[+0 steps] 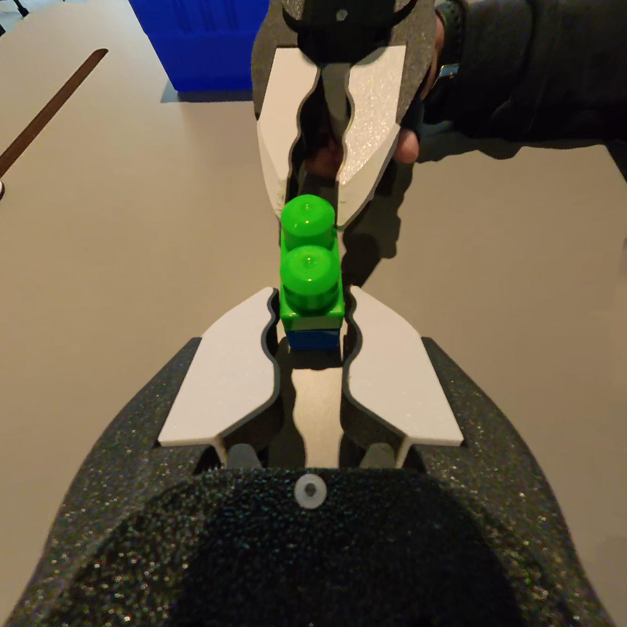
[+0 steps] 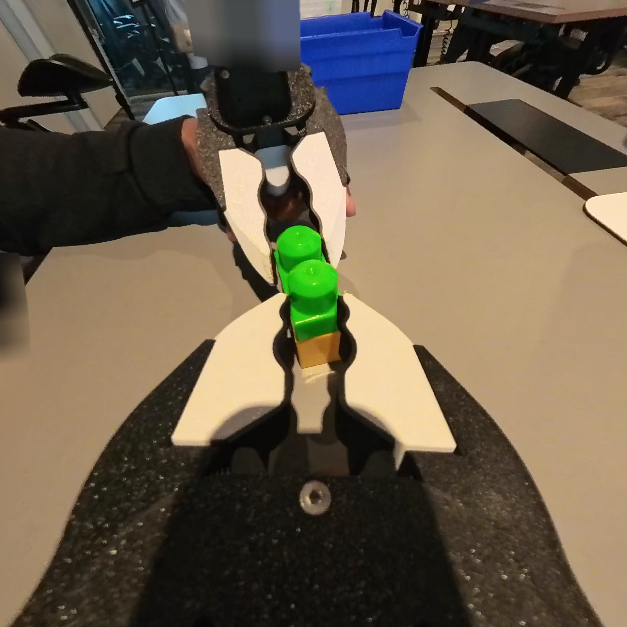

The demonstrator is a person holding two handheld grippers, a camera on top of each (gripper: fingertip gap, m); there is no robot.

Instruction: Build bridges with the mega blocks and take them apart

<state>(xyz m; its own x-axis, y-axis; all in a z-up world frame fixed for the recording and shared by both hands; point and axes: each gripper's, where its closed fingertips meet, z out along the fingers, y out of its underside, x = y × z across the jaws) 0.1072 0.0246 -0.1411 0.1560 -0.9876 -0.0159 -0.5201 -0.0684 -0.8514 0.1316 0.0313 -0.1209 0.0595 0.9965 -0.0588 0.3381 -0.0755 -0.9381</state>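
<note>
A small bridge stands on the grey table (image 1: 135,271). It is a green two-stud block (image 1: 310,271) laid across a blue block (image 1: 314,340) at one end and a yellow block (image 2: 319,351) at the other. My left gripper (image 1: 312,295) is closed around the blue-block end, its fingers against the sides. My right gripper (image 2: 315,298) is closed around the yellow-block end in the same way. The two grippers face each other. The right gripper (image 1: 310,217) shows far off in the left wrist view, the left gripper (image 2: 302,268) in the right wrist view. The green block (image 2: 312,288) hides most of the blocks under it.
A blue bin (image 2: 359,64) stands at the table's far edge and also shows in the left wrist view (image 1: 203,51). A black mat (image 2: 543,135) and a white board (image 2: 607,217) lie to the right. A dark slot (image 1: 51,108) cuts the tabletop. A chair (image 2: 61,78) stands beyond the table. Left and right tips are no more than a few centimetres apart.
</note>
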